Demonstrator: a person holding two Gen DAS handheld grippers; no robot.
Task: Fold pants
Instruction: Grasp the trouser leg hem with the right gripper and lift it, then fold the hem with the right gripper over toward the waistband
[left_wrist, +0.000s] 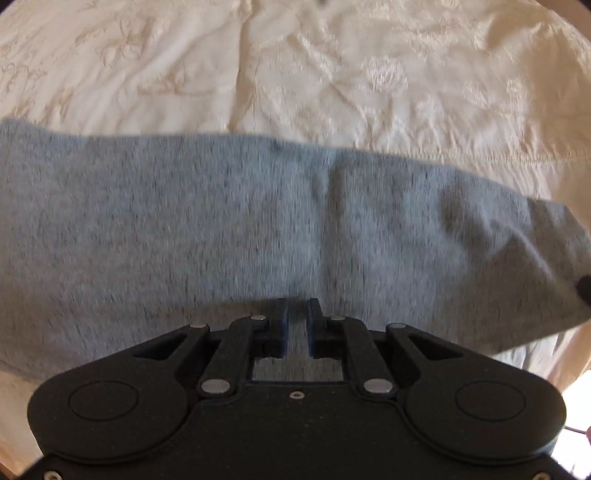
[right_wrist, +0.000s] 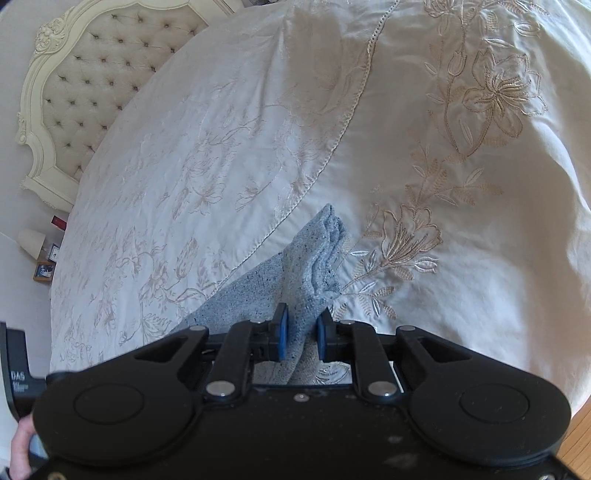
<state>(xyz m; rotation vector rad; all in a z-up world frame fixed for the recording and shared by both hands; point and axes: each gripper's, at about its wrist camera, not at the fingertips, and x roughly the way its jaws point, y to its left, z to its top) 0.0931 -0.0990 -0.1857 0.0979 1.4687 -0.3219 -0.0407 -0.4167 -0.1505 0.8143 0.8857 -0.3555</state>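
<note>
— Well, where are the pants right now?

— In the right wrist view they run up from the bottom centre of the frame, a bunched grey-blue knit ridge over the embroidered bedspread. The right gripper is clenched on that gathered fold; cloth fills the gap between its blue pads. In the left wrist view the same grey fabric spans the middle of the frame as a wide band, and the left gripper at lower centre is nearly closed, with grey cloth showing between its pads, so I judge it pinches a layer too.

— How will it handle?

— Soft, light and limp, I'd say; it sags and wrinkles. Hems, waistband or a doubled fold edge look the best places to grab, since a single layer may slip.

— Anything unclear?

— Plenty. The left view is motion-blurred, both gripper bodies hide the near cloth, and I cannot tell waistband from leg, nor how many layers are held.
</note>
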